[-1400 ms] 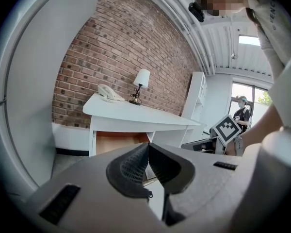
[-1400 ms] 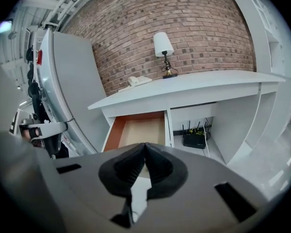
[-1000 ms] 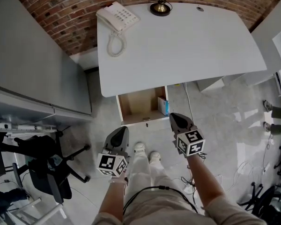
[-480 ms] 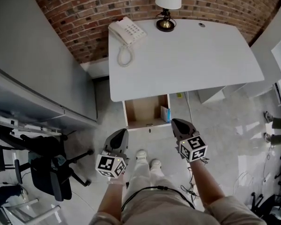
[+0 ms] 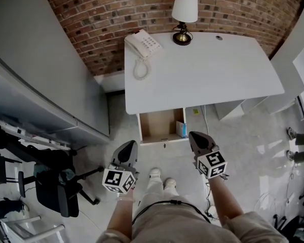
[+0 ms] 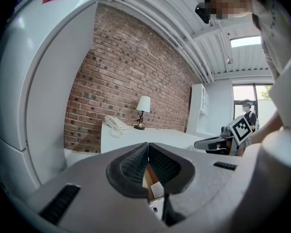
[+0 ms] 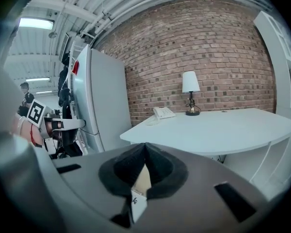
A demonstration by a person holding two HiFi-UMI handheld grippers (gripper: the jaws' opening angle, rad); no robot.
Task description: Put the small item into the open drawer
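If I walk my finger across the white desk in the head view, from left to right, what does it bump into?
First the telephone, then the lamp, then a small dark round spot in the desk top.

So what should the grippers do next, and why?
Probably ease the right gripper forward to the front of the drawer and push it shut. A small blue box already sits at its right side, and the left gripper and the right one are shut and empty.
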